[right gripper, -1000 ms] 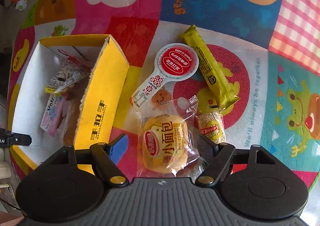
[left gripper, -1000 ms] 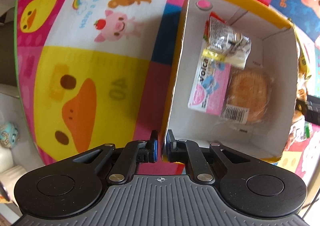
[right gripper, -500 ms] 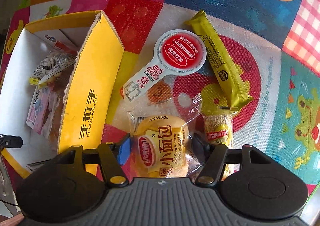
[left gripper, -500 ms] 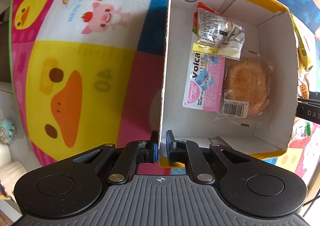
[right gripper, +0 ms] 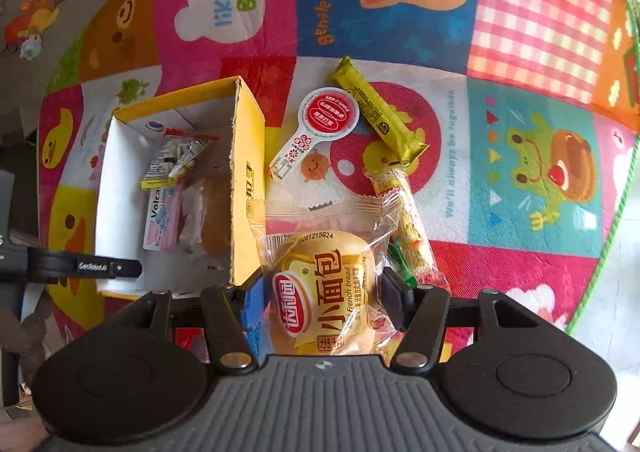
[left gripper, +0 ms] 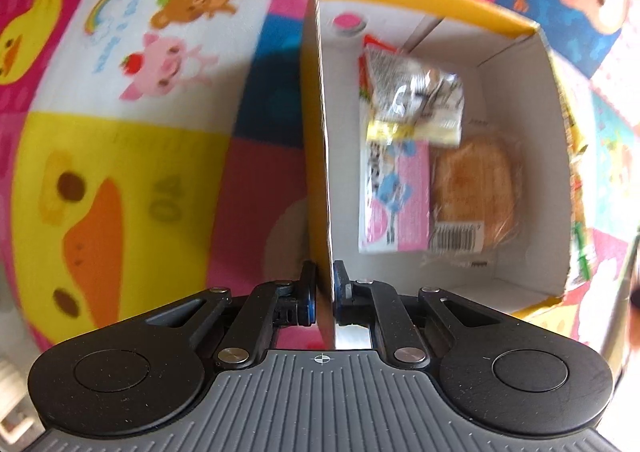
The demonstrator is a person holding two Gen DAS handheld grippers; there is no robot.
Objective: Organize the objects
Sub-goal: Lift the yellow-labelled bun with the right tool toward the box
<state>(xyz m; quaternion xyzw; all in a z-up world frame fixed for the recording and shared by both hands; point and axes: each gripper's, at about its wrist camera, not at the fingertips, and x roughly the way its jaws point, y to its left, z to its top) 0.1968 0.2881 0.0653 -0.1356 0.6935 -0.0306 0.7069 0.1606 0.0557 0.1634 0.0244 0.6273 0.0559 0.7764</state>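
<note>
A yellow cardboard box (left gripper: 516, 64) with a white inside stands on the play mat; it also shows in the right wrist view (right gripper: 246, 156). In it lie a pink packet (left gripper: 396, 204), a wrapped round bread (left gripper: 472, 188) and a crinkled snack bag (left gripper: 416, 100). My left gripper (left gripper: 325, 294) is shut on the box's left wall. My right gripper (right gripper: 320, 292) is shut on a wrapped yellow French bread (right gripper: 324, 292) and holds it above the mat, just right of the box.
On the mat right of the box lie a round red-and-white lollipop packet (right gripper: 320, 128), a long yellow bar (right gripper: 380, 112) and a clear tube of puffed snack (right gripper: 404, 220). The colourful cartoon mat (right gripper: 520, 172) ends at a green edge on the right.
My right gripper has closed on the French bread and lifted it off the mat. My left gripper stays clamped on the box wall, and its view has shifted slightly.
</note>
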